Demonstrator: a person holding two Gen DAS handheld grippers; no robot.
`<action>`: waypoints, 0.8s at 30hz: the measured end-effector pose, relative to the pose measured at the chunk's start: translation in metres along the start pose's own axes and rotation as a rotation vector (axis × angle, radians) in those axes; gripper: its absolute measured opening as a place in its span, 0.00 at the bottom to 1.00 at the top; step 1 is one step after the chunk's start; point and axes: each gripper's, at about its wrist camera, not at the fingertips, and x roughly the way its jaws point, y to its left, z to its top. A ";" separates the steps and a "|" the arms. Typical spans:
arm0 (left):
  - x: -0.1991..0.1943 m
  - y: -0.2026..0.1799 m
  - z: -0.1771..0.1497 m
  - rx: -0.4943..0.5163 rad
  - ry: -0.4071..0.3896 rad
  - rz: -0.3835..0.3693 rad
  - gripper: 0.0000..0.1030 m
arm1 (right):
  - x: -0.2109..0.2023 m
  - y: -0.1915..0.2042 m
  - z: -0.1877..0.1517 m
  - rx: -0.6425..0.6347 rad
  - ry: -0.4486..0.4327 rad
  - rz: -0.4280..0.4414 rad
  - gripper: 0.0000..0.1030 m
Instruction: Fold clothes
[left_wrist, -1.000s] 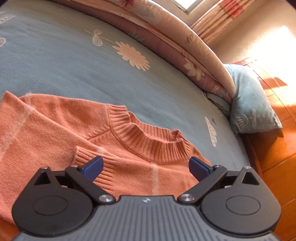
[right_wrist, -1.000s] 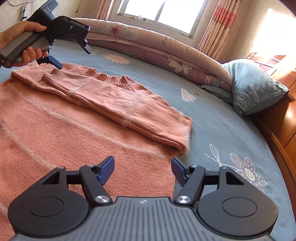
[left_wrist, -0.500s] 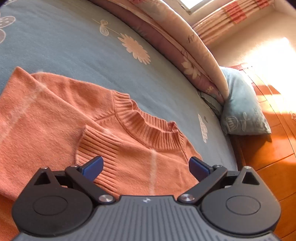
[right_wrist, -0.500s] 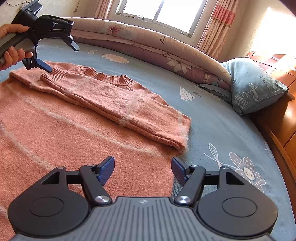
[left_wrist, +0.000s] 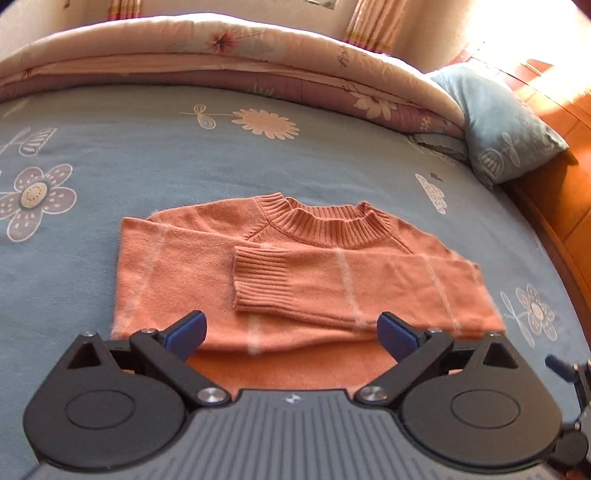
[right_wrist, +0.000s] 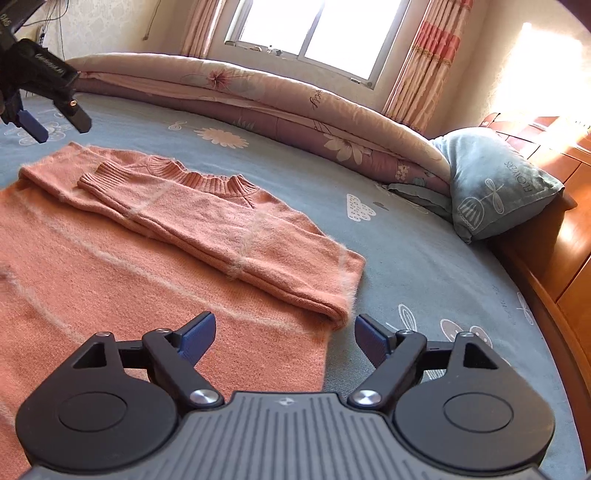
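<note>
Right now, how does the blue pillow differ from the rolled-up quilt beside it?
The quilt is long, stretching along the far side of the bed; the pillow is short and squarish, propped at the quilt's right end. The quilt is cream and mauve with large flowers; the pillow is pale blue with small outline drawings and the word FLOWERS. Both lie on the blue bedsheet.

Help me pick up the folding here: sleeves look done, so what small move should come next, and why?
Probably lower the right gripper onto the sweater side edge beneath it. Its jaws have just been opening, with nothing gripped; the sleeve already lies across the chest, and the left gripper hangs open, clear of the cloth.
</note>
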 end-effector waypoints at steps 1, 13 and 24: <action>-0.014 -0.003 -0.006 0.019 0.004 -0.015 0.95 | -0.005 -0.003 0.001 0.010 -0.004 0.018 0.83; -0.132 -0.040 -0.090 0.387 -0.011 -0.023 0.97 | -0.100 -0.026 0.002 0.245 0.076 0.133 0.85; -0.084 -0.039 -0.194 0.314 0.109 -0.143 0.97 | -0.134 0.019 -0.054 0.514 0.082 0.422 0.91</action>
